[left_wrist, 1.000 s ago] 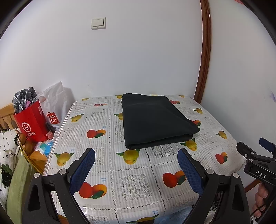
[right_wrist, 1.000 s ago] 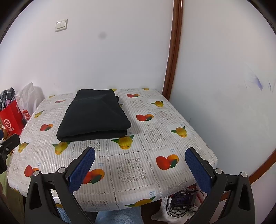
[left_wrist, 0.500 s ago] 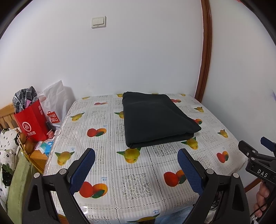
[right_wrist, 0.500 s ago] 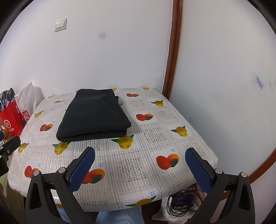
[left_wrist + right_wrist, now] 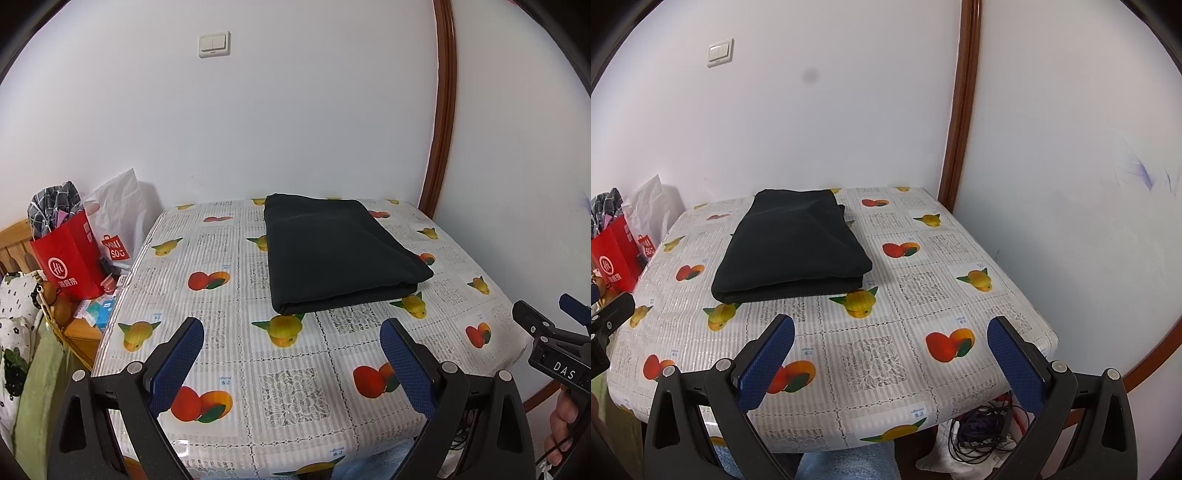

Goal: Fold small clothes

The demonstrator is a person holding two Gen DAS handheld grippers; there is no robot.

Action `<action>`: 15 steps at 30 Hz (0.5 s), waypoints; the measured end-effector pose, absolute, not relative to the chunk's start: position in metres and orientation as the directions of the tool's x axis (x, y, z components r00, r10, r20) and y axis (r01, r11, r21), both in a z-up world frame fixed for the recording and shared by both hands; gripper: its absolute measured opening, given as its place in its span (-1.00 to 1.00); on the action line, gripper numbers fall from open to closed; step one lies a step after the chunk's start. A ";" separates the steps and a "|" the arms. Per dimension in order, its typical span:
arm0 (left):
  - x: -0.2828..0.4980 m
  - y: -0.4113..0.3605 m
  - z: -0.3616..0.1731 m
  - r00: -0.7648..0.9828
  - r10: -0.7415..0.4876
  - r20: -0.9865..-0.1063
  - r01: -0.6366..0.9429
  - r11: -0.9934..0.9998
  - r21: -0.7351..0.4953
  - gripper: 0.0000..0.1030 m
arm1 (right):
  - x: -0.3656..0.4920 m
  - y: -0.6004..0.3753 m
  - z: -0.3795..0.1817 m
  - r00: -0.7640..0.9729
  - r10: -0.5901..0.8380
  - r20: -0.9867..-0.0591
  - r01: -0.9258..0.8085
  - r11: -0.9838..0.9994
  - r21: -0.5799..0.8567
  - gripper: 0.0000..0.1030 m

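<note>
A folded dark garment [image 5: 340, 254] lies toward the far side of a table [image 5: 295, 387] covered in fruit-print cloth. Both the left gripper [image 5: 291, 354] and the right gripper [image 5: 890, 350] hang wide apart over the near edge, holding nothing. "DAS" marks the right gripper's body; a white bag [image 5: 116, 225] reads "MINISO" beside a red bag [image 5: 70, 258].

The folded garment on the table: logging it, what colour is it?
Plain black, no pattern: the folded garment shows best in the right wrist view.
</note>
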State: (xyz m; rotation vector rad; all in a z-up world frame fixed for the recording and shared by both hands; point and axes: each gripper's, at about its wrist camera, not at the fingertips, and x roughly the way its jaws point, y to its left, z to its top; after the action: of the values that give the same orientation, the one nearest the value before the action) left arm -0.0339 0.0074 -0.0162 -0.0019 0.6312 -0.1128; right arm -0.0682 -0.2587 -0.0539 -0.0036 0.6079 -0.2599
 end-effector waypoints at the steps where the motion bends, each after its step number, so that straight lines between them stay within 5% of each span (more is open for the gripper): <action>1: -0.034 0.008 -0.016 0.801 -0.106 -0.589 0.105 0.994 -0.036 0.87 | -0.068 -0.258 -0.054 0.789 -0.243 -0.564 0.240 0.967 -0.081 0.99; 15: -0.034 0.011 -0.017 0.800 -0.106 -0.590 0.102 0.994 -0.040 0.87 | -0.068 -0.256 -0.054 0.789 -0.244 -0.563 0.240 0.967 -0.083 0.99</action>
State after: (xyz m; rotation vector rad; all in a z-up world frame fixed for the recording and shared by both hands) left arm -0.0341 0.0109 -0.0171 -0.0063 0.6330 -0.1116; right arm -0.0683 -0.2557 -0.0538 -0.0076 0.6077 -0.2607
